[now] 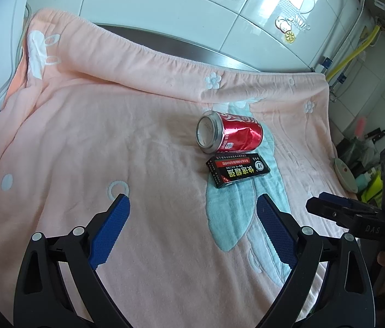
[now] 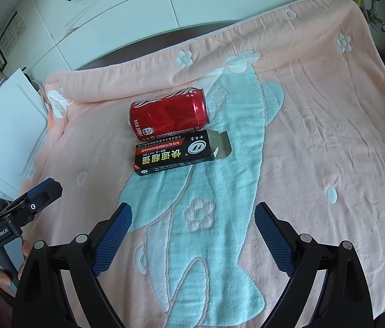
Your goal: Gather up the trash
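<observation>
A dented red soda can (image 1: 229, 132) lies on its side on the pink blanket (image 1: 110, 142); it also shows in the right wrist view (image 2: 169, 112). A small black carton (image 1: 237, 170) with an open end flap lies right against it, on the near side (image 2: 177, 154). My left gripper (image 1: 192, 207) is open and empty, hovering above the blanket short of both items. My right gripper (image 2: 194, 216) is open and empty, also short of them. Each gripper shows at the edge of the other's view.
The blanket (image 2: 315, 136) covers a steel counter against a white tiled wall (image 1: 165, 8). A white appliance (image 2: 9, 134) stands at the left. Yellow hose (image 1: 356, 52) and clutter with knives (image 1: 362, 147) lie at the right.
</observation>
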Motion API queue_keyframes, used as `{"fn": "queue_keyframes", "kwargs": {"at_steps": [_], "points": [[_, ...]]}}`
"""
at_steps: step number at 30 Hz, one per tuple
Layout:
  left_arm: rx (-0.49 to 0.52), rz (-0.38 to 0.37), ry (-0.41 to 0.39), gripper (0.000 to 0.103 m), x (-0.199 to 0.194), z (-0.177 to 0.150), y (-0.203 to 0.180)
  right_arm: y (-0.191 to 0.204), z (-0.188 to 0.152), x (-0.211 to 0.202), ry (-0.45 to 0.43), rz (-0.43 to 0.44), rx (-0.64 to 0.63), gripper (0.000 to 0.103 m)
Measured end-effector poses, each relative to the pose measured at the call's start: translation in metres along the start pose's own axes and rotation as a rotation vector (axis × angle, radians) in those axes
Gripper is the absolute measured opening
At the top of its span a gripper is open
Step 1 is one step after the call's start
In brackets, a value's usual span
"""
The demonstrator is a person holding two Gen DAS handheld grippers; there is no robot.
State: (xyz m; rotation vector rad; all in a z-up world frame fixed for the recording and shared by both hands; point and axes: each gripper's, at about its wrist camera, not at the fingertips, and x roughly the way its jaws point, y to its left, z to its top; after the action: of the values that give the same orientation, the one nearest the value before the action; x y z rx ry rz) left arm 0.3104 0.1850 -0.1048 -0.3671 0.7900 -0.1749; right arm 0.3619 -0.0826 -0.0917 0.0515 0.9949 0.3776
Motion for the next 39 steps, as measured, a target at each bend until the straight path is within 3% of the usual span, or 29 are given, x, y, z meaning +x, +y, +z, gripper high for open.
{"fn": "queue_keyframes", "kwargs": {"at_steps": [39], "points": [[0.006, -0.009, -0.009, 0.092, -0.009, 0.002, -0.007, -0.005, -0.002, -0.016, -0.019, -0.006, 0.015, 0.088]]}}
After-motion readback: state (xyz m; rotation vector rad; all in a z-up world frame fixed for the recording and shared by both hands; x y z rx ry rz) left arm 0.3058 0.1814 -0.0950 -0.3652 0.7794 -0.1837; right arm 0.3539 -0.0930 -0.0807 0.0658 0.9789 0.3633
